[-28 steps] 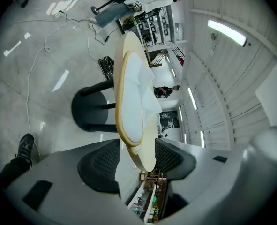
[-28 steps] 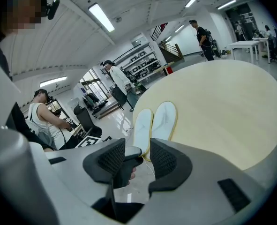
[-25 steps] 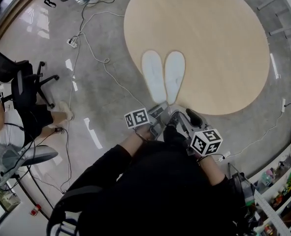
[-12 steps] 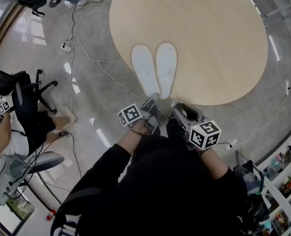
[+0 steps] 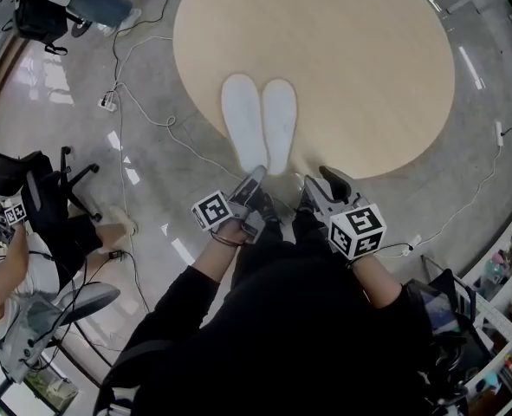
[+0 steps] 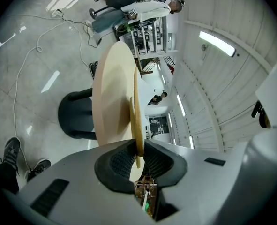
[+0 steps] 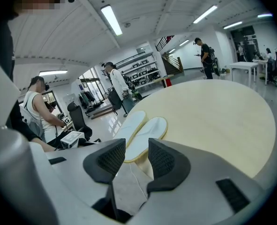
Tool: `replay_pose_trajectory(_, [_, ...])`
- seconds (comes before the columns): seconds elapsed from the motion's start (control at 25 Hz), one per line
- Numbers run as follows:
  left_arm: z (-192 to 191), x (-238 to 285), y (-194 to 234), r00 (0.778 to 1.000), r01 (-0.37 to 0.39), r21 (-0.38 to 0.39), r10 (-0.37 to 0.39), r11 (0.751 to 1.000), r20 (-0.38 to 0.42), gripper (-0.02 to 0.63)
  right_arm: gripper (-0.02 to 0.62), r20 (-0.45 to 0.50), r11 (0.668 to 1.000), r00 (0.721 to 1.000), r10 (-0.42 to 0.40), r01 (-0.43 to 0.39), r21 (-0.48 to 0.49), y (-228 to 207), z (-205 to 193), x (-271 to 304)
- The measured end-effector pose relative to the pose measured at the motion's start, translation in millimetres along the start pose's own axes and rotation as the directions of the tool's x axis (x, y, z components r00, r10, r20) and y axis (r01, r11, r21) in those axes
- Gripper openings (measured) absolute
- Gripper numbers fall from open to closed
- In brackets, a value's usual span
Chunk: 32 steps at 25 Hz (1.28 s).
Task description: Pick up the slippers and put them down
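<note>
Grey polished floor [image 5: 152, 172] at far L w/ black office chair [image 5: 43, 185], a seated person [image 5: 0, 276] at the frame edge, and white cables [image 5: 139, 102] trailing toward the round light-wood table [image 5: 368, 59]. Two white slippers lie side by side, soles w/ yellowish rims, at the near edge of the tabletop, touching along their inner sides: L slipper [image 5: 243, 120], then R slipper [image 5: 279, 124], heels toward the operator. L gripper [image 6: 136, 149] is at the L slipper's heel; its jaws have just been closing and now pinch that slipper, seen edge-on as a thin tan strip between the pads [image 6: 117, 161]. Can't tell if the heel is off the wood. R gripper [image 7: 137, 146] sits just R of it, jaws spread w/ a clear gap, nothing pressed; the R slipper's heel lies just beyond the gap, not between the pads. Operator's black sleeves [image 5: 264, 336] fill the bottom of the head view. Far R: shelf [image 5: 511, 306] w/ small items, too blurred to ID.
</note>
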State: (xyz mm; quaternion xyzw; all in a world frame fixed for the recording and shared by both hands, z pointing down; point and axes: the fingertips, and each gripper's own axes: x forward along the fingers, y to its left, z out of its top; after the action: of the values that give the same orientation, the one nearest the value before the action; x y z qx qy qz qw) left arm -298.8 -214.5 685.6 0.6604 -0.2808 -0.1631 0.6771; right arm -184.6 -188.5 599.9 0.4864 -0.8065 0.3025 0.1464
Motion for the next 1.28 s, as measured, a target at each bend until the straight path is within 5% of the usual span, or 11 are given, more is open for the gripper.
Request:
replay_pose_trajectory(0.16, [-3,-3,-16,0.999,0.018,0.028,-0.017,0.999,-0.035,0.067,0.16,0.048,0.999,0.998,-0.031,0.032,-0.018,-2,17,-7])
replay_pose_trajectory(0.44, [-1,-3,-81,0.979,0.188,0.027,-0.185,0.982,-0.089,0.067,0.16,0.109,0.997,0.991,-0.079,0.08,0.002,7,30,-19])
replay_pose_trajectory(0.84, [-2,1,-184,0.881,0.445,-0.006,-0.44,0.895,-0.173,0.067,0.16,0.252,0.972,0.939,-0.236,0.223,0.078,-2,61,-78])
replay_pose_trajectory(1.08, [-8,6,-208,0.855,0.48,-0.014,-0.471,0.877,-0.218,0.067,0.16,0.36,0.94,0.875,-0.323,0.341,0.016,-15,98,-116])
replay_pose_trajectory(1.28, [-33,20,-217,0.85,0.482,0.019,-0.463,0.876,-0.25,0.067,0.16,0.405,0.93,0.852,-0.331,0.368,-0.016,-37,106,-138])
